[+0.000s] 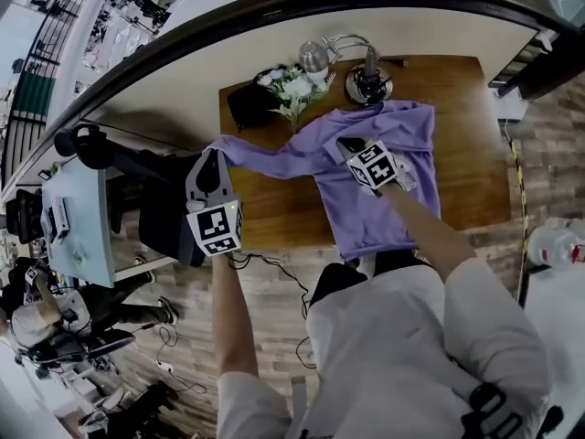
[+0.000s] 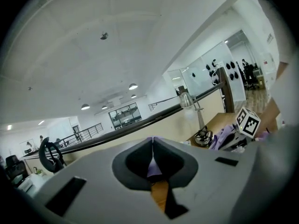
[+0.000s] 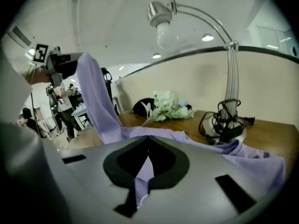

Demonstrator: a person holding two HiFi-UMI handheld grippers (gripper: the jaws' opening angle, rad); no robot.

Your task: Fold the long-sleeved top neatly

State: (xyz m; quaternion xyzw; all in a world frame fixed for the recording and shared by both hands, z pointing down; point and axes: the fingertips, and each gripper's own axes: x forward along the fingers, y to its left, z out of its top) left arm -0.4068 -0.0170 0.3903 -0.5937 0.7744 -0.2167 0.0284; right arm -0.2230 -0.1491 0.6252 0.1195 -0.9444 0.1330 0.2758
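**Left claw.** The left claw is clenched. Its jaws meet at the tips, and a strip of purple cloth is pinched between them. The cloth is the cuff end of the left sleeve of the long-sleeved top. This claw is held off the left edge of the desk, above the desk surface. In the left gripper view, bare wood shows below the jaws.

**Sleeve.** From the left claw the sleeve runs to the right as a stretched band and joins the body of the top beside the right claw. In the right gripper view the sleeve rises steeply from the desk, up and to the left, to the left claw.

**Top.** The body of the top lies flat on the desk. The hem is nearest the person, just at the desk's near edge. The collar end lies beyond the right claw. The far sleeve is bunched to the right of that claw.

**Right claw.** The right claw is clenched on a fold of the top's upper body, near the root of the stretched sleeve. Purple cloth fills the gap between its jaws and hangs below them. This claw points down at the desk.

**Beyond the right claw.** A black pouch lies ahead and to the left. White flowers lie just beside it. A lamp stands ahead and to the right, with a cord coiled on its base. The collar edge of the top lies close to that base.
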